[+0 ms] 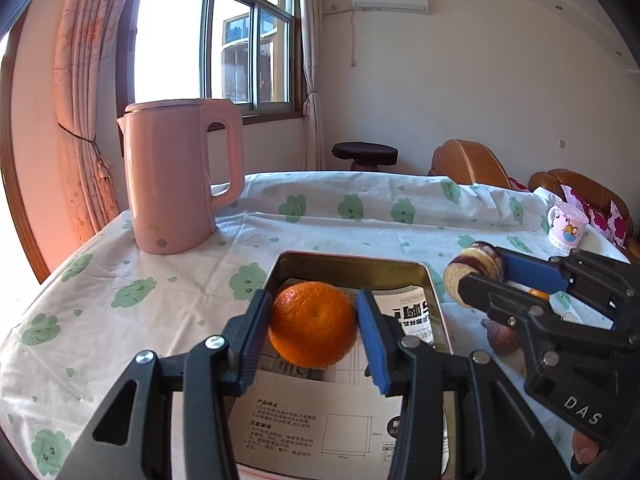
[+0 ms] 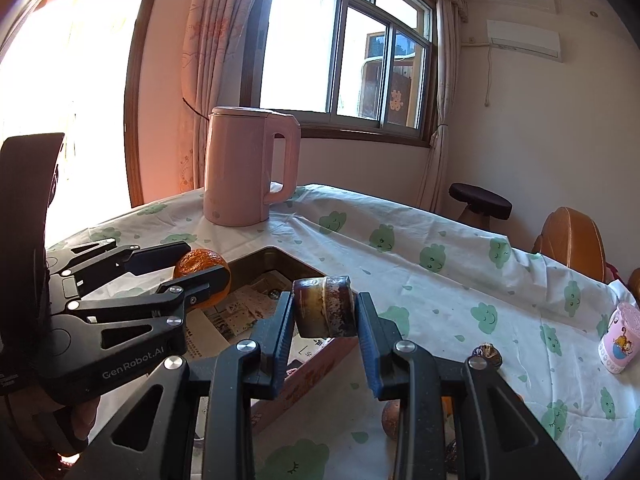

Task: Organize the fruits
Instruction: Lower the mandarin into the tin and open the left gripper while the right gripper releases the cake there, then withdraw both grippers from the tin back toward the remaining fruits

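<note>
Bright daylight floods through the window (image 1: 212, 40) (blown-out glare), with fisheye-bent, dark-vignetted edges.

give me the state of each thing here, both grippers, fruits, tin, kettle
left gripper: shut on the orange
orange: held over the tin
right gripper: shut on the brown fruit
brown fruit: held above the tin's edge
tin: open, paper-lined
kettle: upright, lid closed
cup: upright on the table

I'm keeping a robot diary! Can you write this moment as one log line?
left claw: shut on round orange over metal tin | right claw: shut on brownish fruit piece | pink kettle: behind
</note>
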`<state>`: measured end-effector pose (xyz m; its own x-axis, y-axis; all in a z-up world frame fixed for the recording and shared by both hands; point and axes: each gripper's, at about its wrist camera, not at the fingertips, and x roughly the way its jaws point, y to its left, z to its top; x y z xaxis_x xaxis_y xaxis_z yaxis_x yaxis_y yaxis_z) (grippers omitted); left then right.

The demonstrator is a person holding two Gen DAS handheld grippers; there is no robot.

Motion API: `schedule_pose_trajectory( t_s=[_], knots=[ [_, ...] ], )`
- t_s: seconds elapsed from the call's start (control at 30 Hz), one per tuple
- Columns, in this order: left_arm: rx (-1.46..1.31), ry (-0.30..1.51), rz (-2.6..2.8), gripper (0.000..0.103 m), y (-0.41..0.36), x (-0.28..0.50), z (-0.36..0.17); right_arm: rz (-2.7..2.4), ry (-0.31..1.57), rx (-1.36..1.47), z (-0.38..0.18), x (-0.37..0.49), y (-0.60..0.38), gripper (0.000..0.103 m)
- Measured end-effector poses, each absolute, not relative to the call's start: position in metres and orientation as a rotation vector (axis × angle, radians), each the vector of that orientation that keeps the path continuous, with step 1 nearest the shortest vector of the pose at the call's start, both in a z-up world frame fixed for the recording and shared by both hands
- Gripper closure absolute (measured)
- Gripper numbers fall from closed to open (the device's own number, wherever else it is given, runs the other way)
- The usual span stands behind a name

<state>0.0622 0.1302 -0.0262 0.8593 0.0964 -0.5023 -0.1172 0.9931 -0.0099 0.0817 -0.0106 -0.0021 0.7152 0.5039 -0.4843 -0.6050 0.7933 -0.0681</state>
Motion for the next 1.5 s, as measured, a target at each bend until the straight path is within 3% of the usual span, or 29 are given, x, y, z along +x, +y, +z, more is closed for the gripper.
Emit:
schedule_pose_trajectory(
  t_s=[0.9, 1.13, 1.3, 1.5],
  knots=[
    [-0.014, 0.640, 0.157, 0.055, 0.144, 0.084, -0.049, 0.650, 0.627, -0.300, -0.047, 0.102, 0.030, 0.069],
    [-0.038, 0.626, 0.169, 0.046, 0.148, 0.080, -0.048, 0.637, 0.607, -0.281, -0.044, 0.098, 0.024, 0.058],
    [-0.066, 0.590, 0.181, 0.038, 0.148, 0.072, -0.045, 0.613, 0.603, -0.247, -0.042, 0.097, 0.014, 0.042],
    [-0.099, 0.548, 0.157, 0.032, 0.134, 0.061, -0.040, 0.595, 0.576, -0.227, -0.037, 0.090, -0.003, 0.037]
  ],
)
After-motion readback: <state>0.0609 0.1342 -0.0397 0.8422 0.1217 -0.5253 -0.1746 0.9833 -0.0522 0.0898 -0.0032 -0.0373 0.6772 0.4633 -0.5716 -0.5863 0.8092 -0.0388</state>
